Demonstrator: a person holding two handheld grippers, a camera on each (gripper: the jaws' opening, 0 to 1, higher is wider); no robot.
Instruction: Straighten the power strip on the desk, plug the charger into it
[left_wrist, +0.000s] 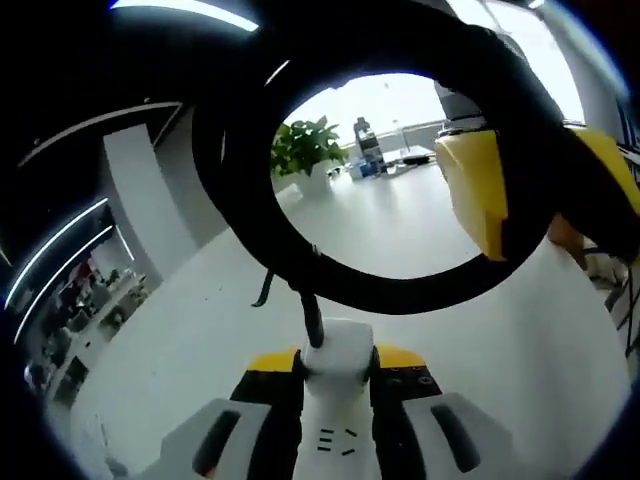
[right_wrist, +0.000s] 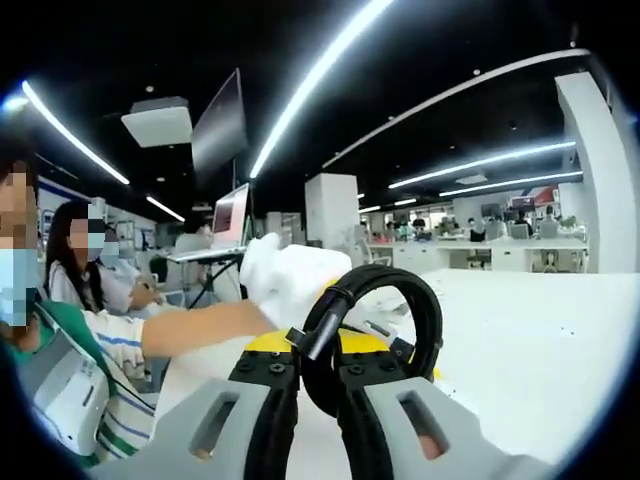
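left tongs (left_wrist: 335, 385): clenched on white charger (left_wrist: 338, 365), lifted clear above white counter (left_wrist: 380, 230). black cable (left_wrist: 300, 265) rises from charger top and curls in a large loop close to the lens. right tongs (left_wrist: 520, 190), yellow and black, seen at the right of the left gripper view, gripping that same loop.

right tongs (right_wrist: 318, 385): clenched on black cable (right_wrist: 375, 330), loop standing between the jaws. gloved hand (right_wrist: 285, 275) of the person just behind the loop, arm running in from the left. counter (right_wrist: 520, 340) spreads bare to the right.

step in hand, as judged: charger and cable carried in the air, before plugging. power strip not located; its lie cannot be told.

next move calls for: find strip, square it on counter, turn charger prongs toward a socket, press down.

open room: broad bare counter ahead toward far edge, where potted plant (left_wrist: 305, 150) stands. keep cable loop clear of jaws.
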